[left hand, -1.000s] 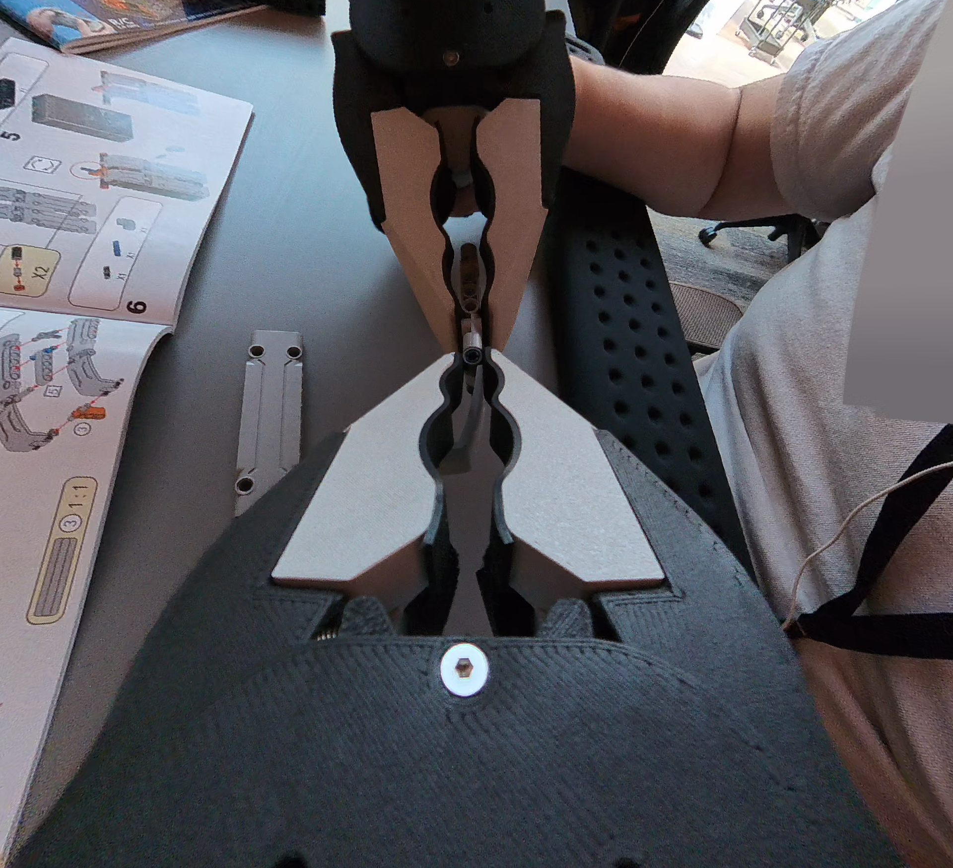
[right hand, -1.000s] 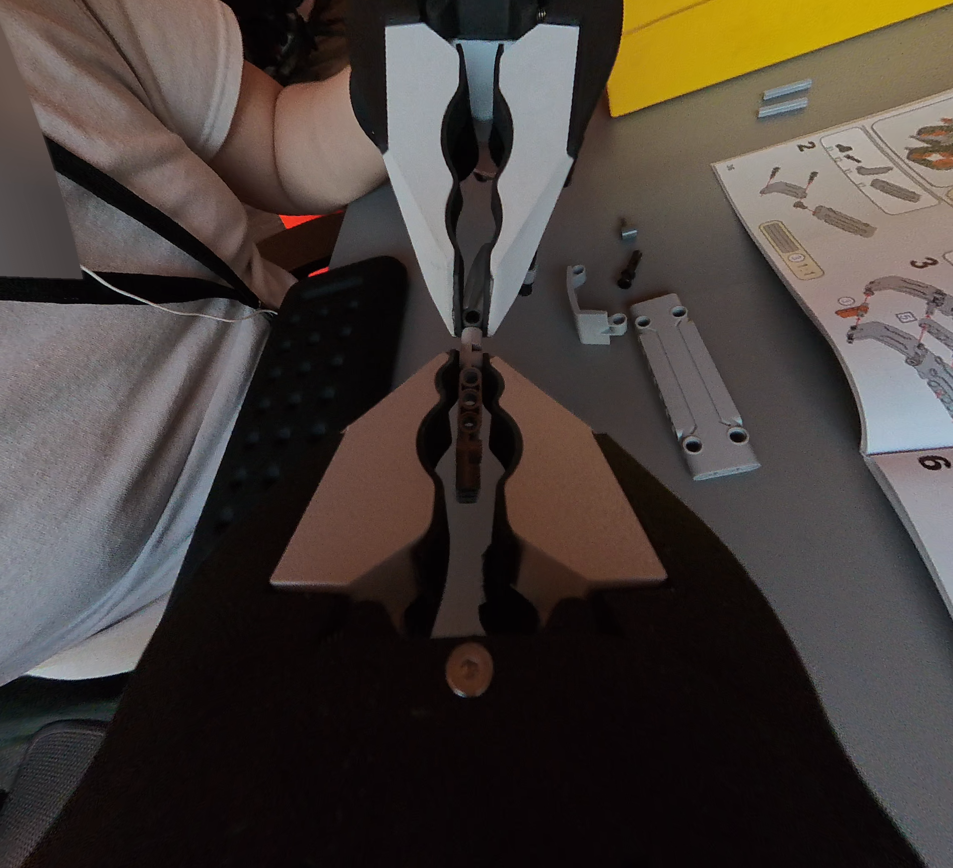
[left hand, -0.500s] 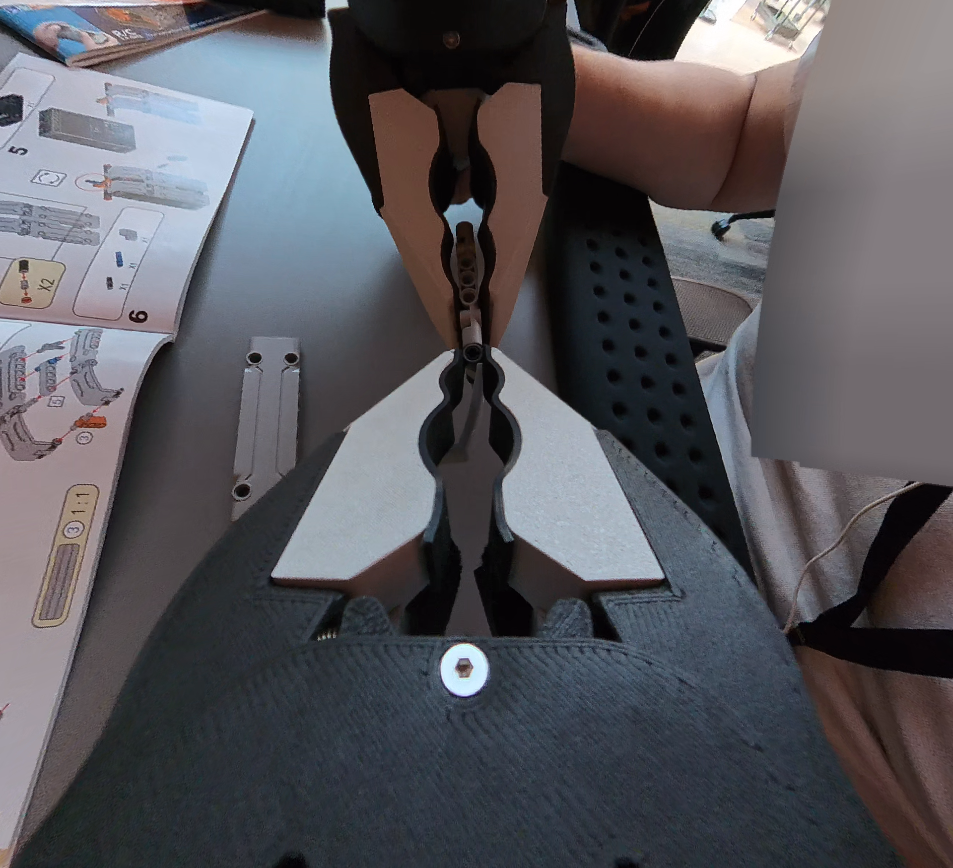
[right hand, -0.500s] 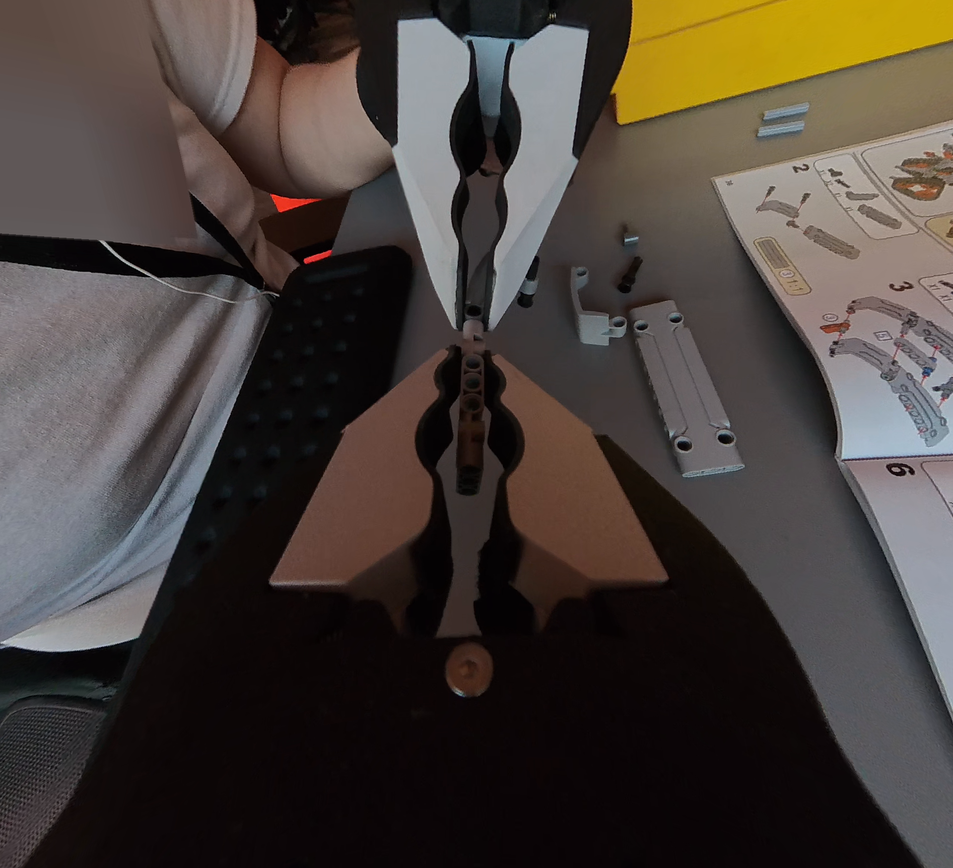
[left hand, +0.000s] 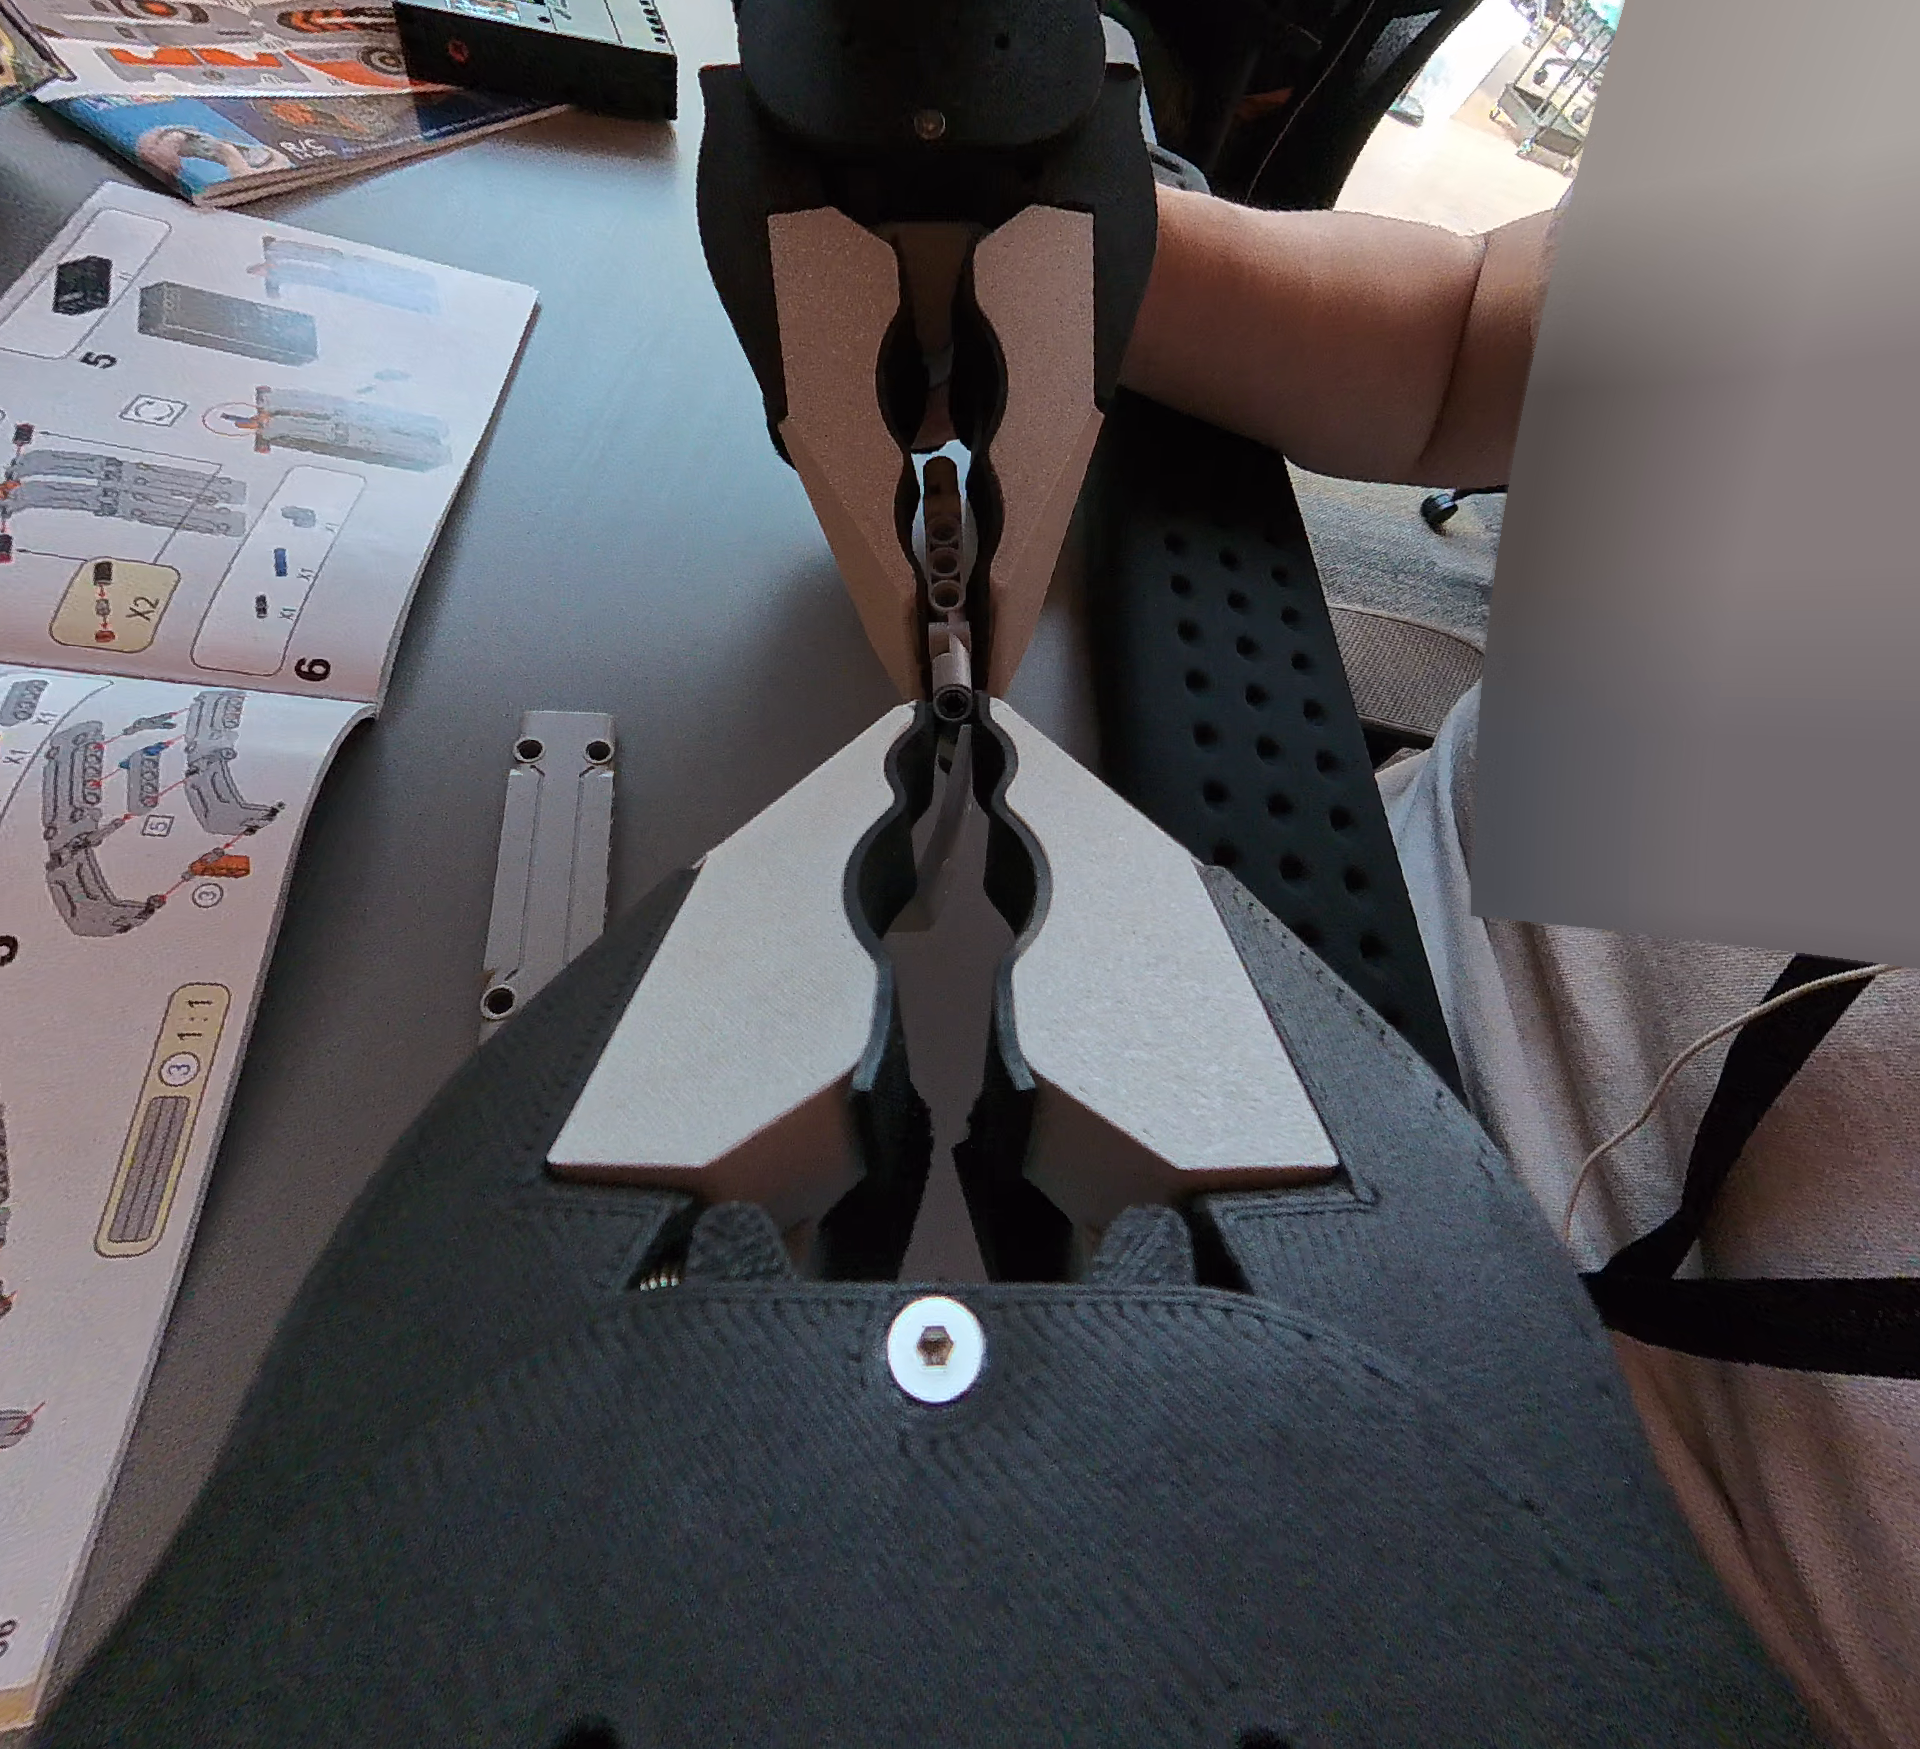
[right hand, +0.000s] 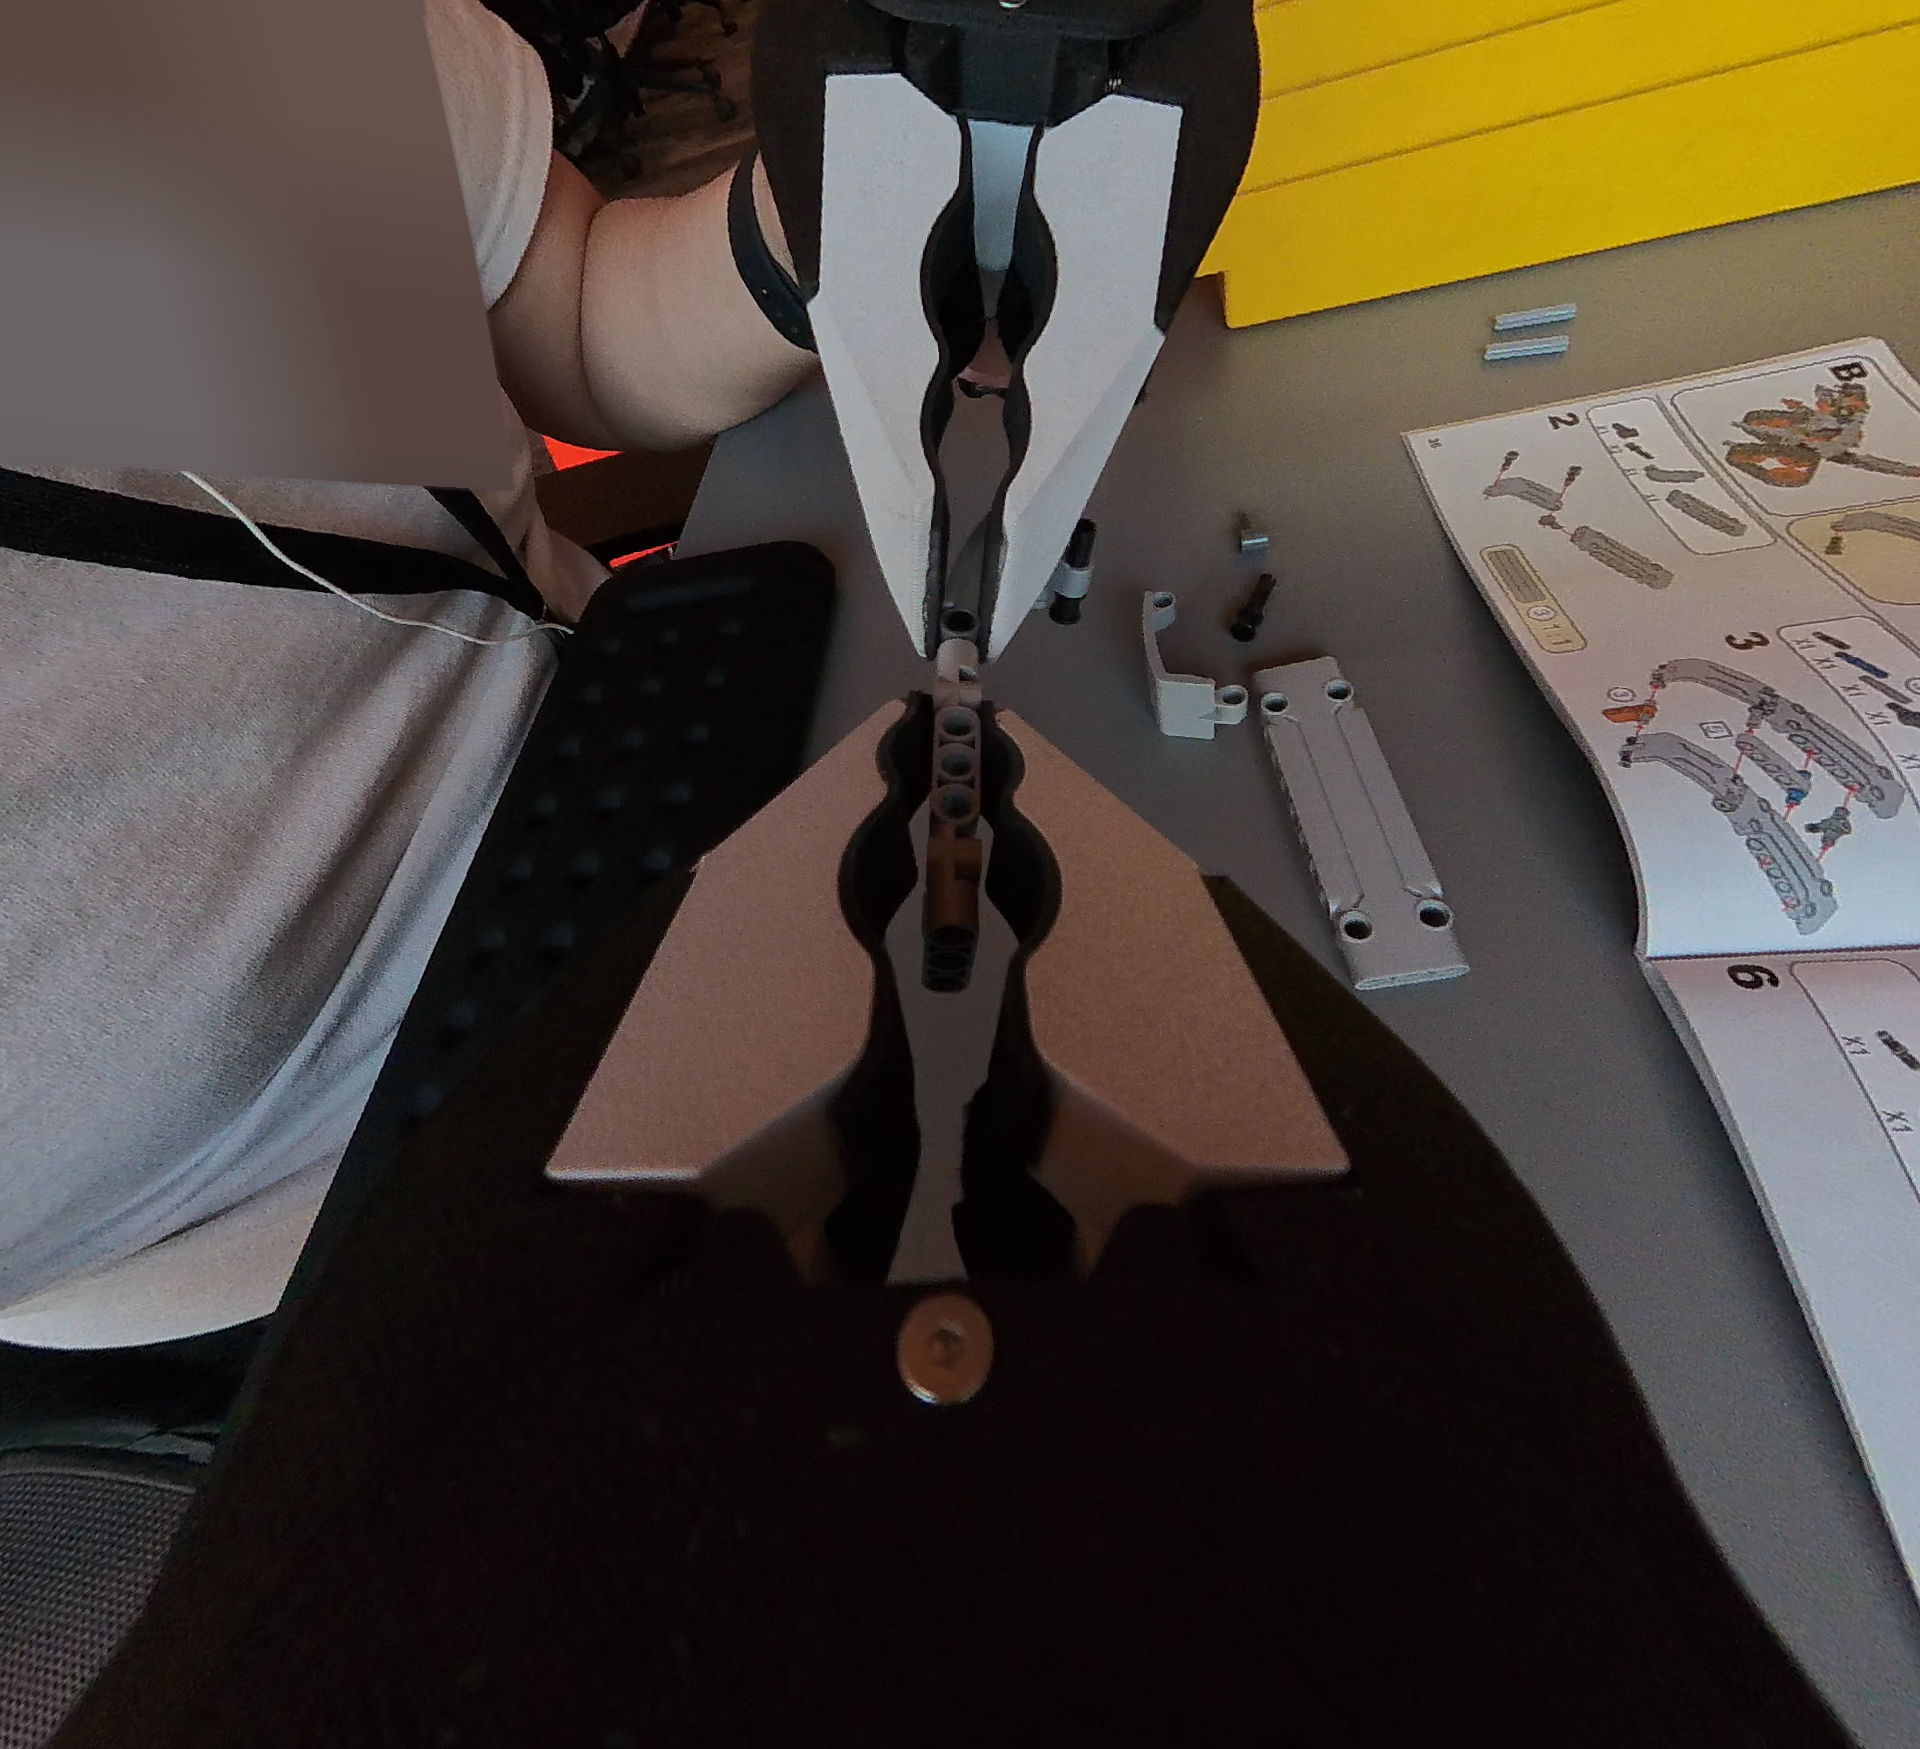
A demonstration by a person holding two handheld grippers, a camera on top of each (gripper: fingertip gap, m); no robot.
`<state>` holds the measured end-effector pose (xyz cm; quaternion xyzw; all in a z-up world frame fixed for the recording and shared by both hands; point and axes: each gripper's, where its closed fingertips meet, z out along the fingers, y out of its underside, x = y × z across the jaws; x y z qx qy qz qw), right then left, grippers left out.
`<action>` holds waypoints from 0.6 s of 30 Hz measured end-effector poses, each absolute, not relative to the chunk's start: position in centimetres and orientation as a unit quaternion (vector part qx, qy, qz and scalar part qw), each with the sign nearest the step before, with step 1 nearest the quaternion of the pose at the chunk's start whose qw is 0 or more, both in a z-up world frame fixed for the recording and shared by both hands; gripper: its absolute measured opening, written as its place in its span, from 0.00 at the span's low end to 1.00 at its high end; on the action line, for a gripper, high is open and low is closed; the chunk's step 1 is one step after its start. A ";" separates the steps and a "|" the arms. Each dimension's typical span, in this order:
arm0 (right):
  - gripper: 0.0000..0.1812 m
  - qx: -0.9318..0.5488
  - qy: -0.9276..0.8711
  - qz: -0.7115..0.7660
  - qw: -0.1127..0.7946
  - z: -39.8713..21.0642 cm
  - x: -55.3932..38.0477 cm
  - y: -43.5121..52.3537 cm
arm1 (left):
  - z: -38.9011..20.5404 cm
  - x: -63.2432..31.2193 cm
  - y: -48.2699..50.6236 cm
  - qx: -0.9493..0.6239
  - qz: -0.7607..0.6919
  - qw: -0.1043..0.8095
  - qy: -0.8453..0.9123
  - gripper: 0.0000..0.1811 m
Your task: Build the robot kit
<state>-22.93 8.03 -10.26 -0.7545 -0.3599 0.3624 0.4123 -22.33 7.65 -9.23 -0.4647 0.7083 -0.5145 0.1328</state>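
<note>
- Left gripper points toward 12 o'clock, fingers clamped on a curved grey piece.
- Tip to tip, the right gripper faces it, pinching a holed grey beam.
- Grey panel lies at 2 o'clock on the table, instruction booklet beyond.

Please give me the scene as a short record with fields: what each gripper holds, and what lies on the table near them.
left gripper: shut on curved grey piece
right gripper: shut on grey holed beam
contact: tips meet, the two pieces joined end to end
table: flat grey panel, white angled piece, black pin
paper: open instruction booklet
behind: yellow box
</note>
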 end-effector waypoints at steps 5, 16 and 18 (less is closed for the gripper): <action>0.04 -0.752 -0.364 0.364 0.411 -10.0 -22.9 7.8 | -9.0 -22.4 7.5 -0.464 -0.519 0.127 0.707 0.04; 0.04 -0.754 -0.362 0.360 0.414 -10.4 -22.3 8.1 | -9.2 -22.4 7.7 -0.466 -0.528 0.115 0.701 0.01; 0.04 -0.752 -0.364 0.354 0.421 -10.4 -22.3 8.2 | -8.6 -22.0 8.0 -0.470 -0.545 0.124 0.683 0.07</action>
